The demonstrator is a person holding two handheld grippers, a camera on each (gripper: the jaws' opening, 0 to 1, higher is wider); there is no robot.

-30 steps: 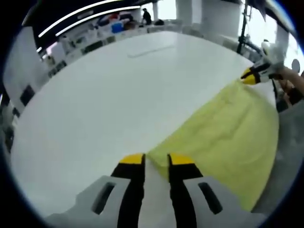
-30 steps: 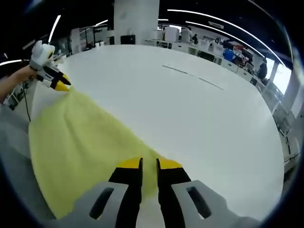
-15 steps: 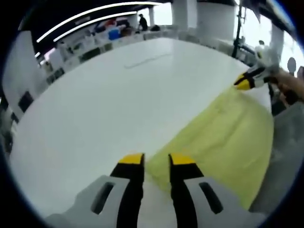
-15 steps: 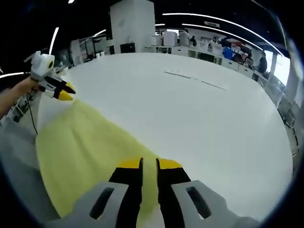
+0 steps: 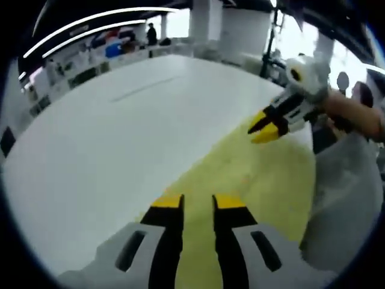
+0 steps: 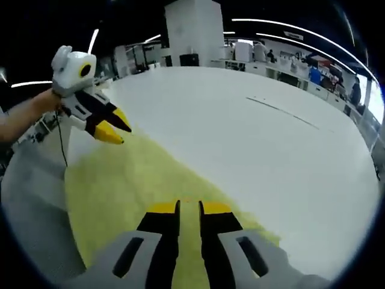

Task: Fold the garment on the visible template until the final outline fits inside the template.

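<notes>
A pale yellow garment (image 5: 252,174) lies along the near edge of a wide white table (image 5: 102,144). My left gripper (image 5: 197,201) is at the bottom of the left gripper view, shut on one end of the garment's edge. The right gripper (image 5: 261,129) comes in from the upper right, its yellow tips at the cloth's other end. In the right gripper view, my right gripper (image 6: 189,208) is shut on the garment (image 6: 132,180), and the left gripper (image 6: 115,131) hovers at its far corner. A thin dark line (image 6: 283,111) is marked on the table (image 6: 258,156) farther out.
The person's grey clothes (image 5: 343,198) press against the table's near edge, and a bare forearm (image 6: 24,114) holds the left gripper. A white column (image 6: 192,33), shelves and benches stand beyond the table's far side. The same thin line (image 5: 144,90) crosses the tabletop.
The two grippers have come much closer together, each looming larger in the other's view. The stretch of yellow cloth between them has shortened. The jaw gaps look unchanged.
</notes>
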